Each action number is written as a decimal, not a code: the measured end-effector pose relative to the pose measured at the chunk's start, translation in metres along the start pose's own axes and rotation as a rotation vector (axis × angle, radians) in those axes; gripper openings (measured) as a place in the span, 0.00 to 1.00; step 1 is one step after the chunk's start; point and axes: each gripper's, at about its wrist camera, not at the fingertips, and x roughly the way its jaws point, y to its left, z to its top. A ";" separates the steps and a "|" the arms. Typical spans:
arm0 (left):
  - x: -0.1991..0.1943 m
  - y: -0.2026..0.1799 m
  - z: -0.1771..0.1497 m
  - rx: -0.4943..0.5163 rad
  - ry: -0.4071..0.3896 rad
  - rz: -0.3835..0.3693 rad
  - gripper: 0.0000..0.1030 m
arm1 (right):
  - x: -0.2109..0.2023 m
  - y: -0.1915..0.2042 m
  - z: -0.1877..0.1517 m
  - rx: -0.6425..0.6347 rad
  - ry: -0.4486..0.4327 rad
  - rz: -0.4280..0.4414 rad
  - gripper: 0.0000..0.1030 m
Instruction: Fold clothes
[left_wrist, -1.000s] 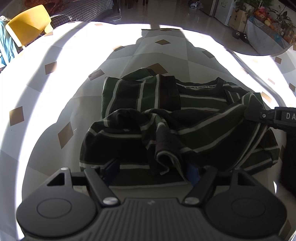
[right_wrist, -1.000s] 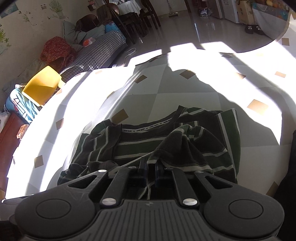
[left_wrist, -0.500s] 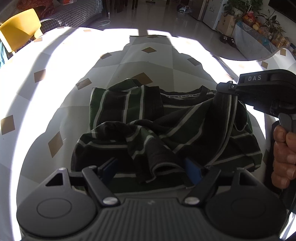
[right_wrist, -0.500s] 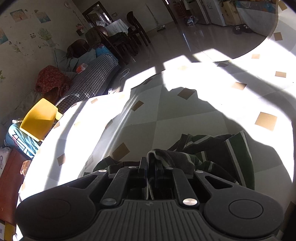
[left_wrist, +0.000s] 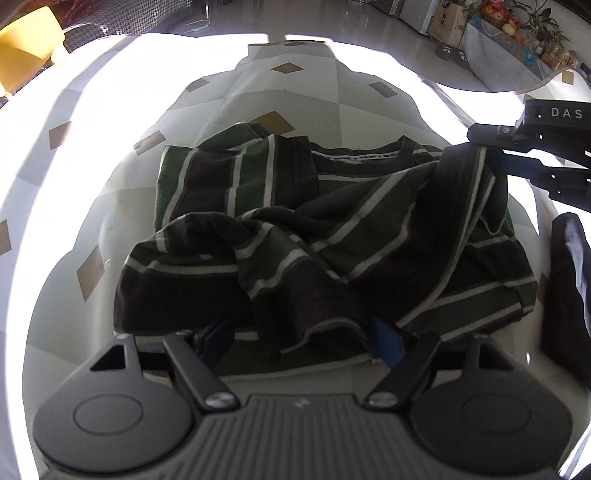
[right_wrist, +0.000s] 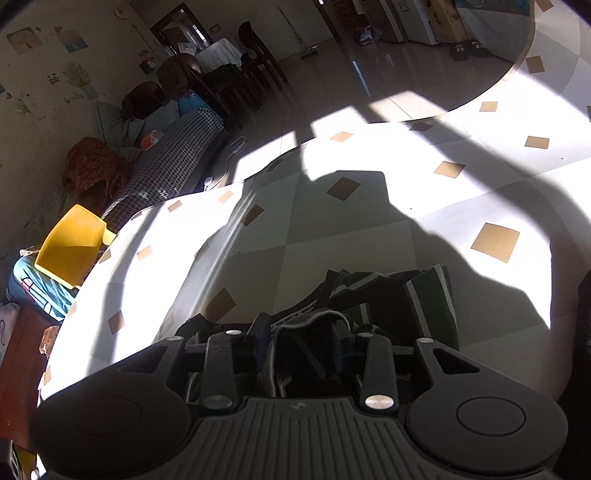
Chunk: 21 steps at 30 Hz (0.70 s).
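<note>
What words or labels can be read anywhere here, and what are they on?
"DAS" in white letters on the right gripper, seen from the left wrist camera.
The white printed tape inside the shirt collar repeats some words, too small to read surely in either view.
The wall pictures carry no readable text.

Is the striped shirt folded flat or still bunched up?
Bunched: the striped shirt lies rumpled on the table, one edge lifted at the right hand-held gripper.
</note>
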 end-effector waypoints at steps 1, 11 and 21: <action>0.001 0.000 0.001 -0.006 -0.001 0.004 0.76 | -0.002 -0.001 0.000 -0.010 0.003 -0.003 0.33; 0.013 0.006 0.011 -0.071 -0.018 0.069 0.76 | -0.018 0.011 -0.016 -0.218 0.050 -0.030 0.36; 0.021 0.022 0.021 -0.165 -0.025 0.091 0.77 | -0.010 0.019 -0.042 -0.409 0.170 -0.006 0.36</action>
